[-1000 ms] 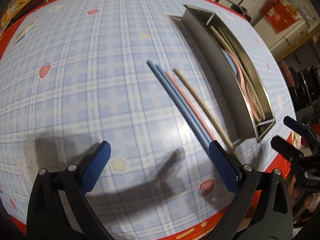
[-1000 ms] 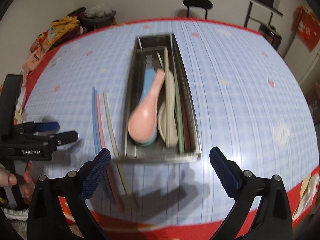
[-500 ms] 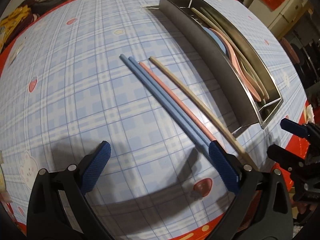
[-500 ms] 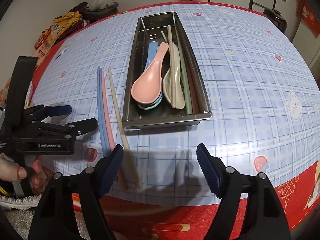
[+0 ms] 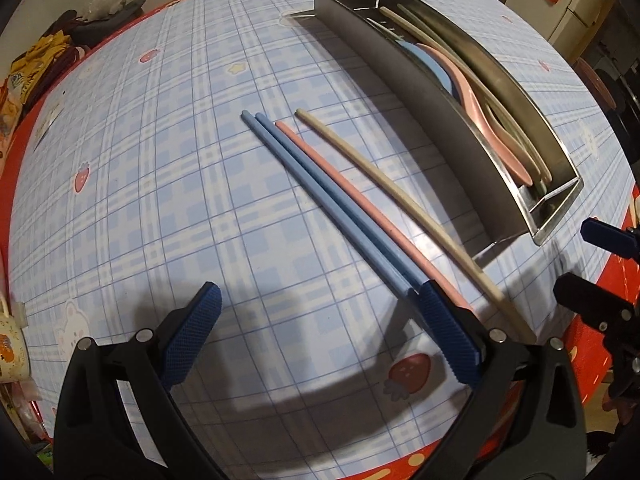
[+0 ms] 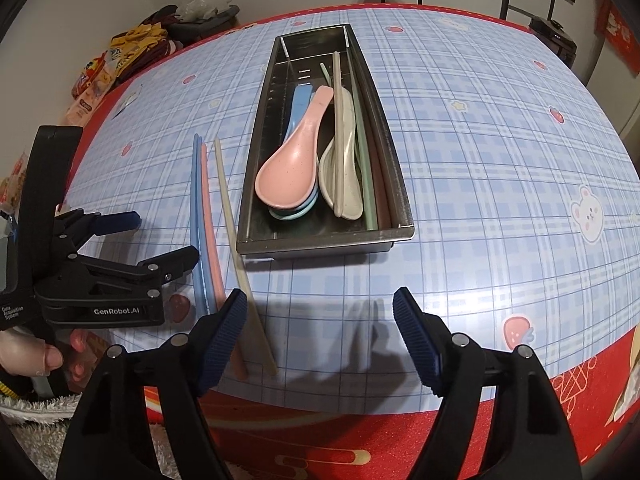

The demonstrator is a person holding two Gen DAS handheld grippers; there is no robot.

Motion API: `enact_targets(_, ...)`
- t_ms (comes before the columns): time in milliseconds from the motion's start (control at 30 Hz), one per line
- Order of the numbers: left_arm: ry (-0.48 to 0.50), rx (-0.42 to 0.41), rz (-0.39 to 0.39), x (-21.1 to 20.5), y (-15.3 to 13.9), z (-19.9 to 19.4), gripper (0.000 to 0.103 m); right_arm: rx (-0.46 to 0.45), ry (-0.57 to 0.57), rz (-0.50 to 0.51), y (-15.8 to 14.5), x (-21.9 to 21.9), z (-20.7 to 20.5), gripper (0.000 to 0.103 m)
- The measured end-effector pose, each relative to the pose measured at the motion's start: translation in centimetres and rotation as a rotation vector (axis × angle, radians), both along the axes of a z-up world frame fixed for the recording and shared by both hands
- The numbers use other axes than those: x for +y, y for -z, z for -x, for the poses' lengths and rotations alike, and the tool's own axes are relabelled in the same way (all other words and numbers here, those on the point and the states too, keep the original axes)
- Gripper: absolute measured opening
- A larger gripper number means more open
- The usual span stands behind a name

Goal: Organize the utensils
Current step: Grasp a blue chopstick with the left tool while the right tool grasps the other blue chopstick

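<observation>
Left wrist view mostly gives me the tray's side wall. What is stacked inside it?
Observer: From the right wrist view, a pink spoon lies on top of a blue spoon and a green spoon in the left half of the tray.
Operator: And the right half?
Observer: A beige spoon with a beige chopstick lying over it, then a green chopstick nearer the right wall.
Operator: Is the right gripper holding anything?
Observer: No. The right gripper is open and empty, near the table's front edge, its left finger over the near ends of the loose chopsticks.
</observation>
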State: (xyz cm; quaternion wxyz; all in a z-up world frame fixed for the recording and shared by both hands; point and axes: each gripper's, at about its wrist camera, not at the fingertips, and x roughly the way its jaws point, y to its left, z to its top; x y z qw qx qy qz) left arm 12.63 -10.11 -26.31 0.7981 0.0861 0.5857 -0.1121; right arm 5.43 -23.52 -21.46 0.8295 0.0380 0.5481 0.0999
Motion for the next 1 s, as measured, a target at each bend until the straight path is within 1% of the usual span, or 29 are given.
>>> enact_targets(133, -0.005, -0.003, -0.004, -0.5, 0.0, 0.0, 0.098, -0.006, -0.012, -0.004, -0.2, 0.1, 0.1, 0.073)
enact_targets(267, -0.029, -0.012, -0.022, -0.3, -0.2, -0.3, 0.098, -0.006, -0.028, -0.021, -0.3, 0.3, 0.1, 0.065)
enact_targets(433, -0.071, -0.008, -0.018, 1.3, -0.2, -0.3, 0.098, -0.001, -0.040, -0.040, -0.3, 0.6, 0.0, 0.059)
enact_targets(567, -0.077, -0.026, -0.067, 2.0, -0.5, -0.2, 0.097, -0.007, -0.059, -0.052, -0.5, 1.2, -0.3, 0.055)
enact_targets(633, -0.078, -0.026, -0.073, 2.6, -0.5, -0.2, 0.096, -0.007, -0.069, -0.056, -0.5, 1.6, -0.4, 0.054)
enact_targets(800, -0.116, -0.002, -0.049, 3.9, -0.3, -0.9, 0.096, -0.007, -0.089, -0.058, -0.4, 2.6, -0.7, 0.052)
enact_targets(867, -0.119, -0.001, -0.074, 4.0, -0.2, -1.2, 0.095, -0.008, -0.098, -0.056, -0.4, 3.0, -0.7, 0.052)
enact_targets(900, -0.116, -0.004, -0.087, 4.3, 0.1, -1.9, 0.097, -0.007, -0.103, -0.053, -0.4, 3.1, -0.7, 0.052)
enact_targets(1000, -0.116, -0.021, -0.076, 4.6, 0.3, -2.8, 0.098, -0.008, -0.110, -0.051, -0.5, 3.4, -0.8, 0.051)
